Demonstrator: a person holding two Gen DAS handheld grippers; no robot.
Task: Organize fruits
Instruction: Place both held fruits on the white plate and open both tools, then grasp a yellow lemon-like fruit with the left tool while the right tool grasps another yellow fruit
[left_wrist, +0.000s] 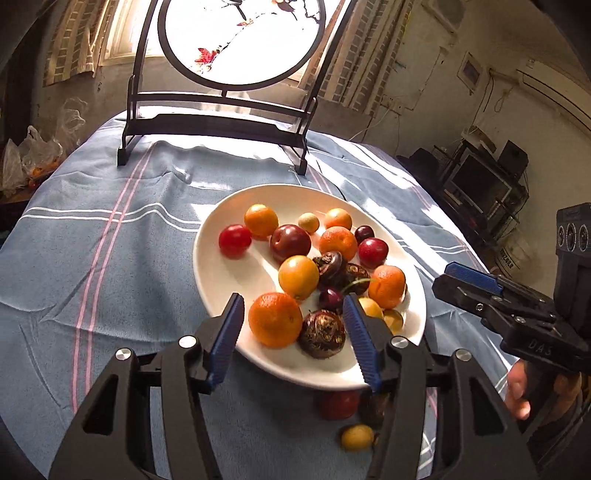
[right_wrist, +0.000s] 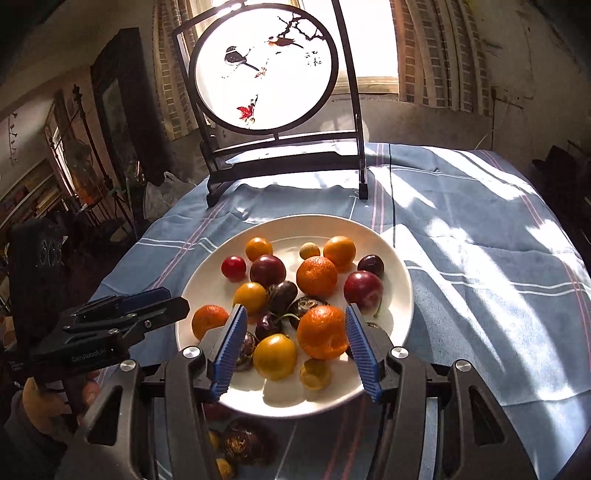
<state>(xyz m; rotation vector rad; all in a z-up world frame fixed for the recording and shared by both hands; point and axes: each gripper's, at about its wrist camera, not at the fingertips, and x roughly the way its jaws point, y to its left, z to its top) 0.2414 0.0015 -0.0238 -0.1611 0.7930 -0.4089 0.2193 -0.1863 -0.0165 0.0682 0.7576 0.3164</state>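
A white plate (left_wrist: 221, 266) (right_wrist: 400, 295) on the blue cloth holds several fruits: oranges, red plums, yellow plums, cherries and dark water chestnuts. My left gripper (left_wrist: 293, 306) is open and empty, hovering over the plate's near rim, with an orange (left_wrist: 275, 319) and a water chestnut (left_wrist: 322, 333) between its fingers. My right gripper (right_wrist: 293, 317) is open and empty over the near rim, around an orange (right_wrist: 322, 331) and a yellow plum (right_wrist: 275, 356). Loose on the cloth below the rim lie a red plum (left_wrist: 338, 404), a yellow plum (left_wrist: 356, 436) and a water chestnut (right_wrist: 242, 441).
A round painted screen on a black stand (left_wrist: 218, 125) (right_wrist: 280, 147) stands behind the plate. The striped blue tablecloth (left_wrist: 92, 258) (right_wrist: 498, 295) covers the round table. The right gripper shows in the left view (left_wrist: 480, 291); the left gripper shows in the right view (right_wrist: 129, 310).
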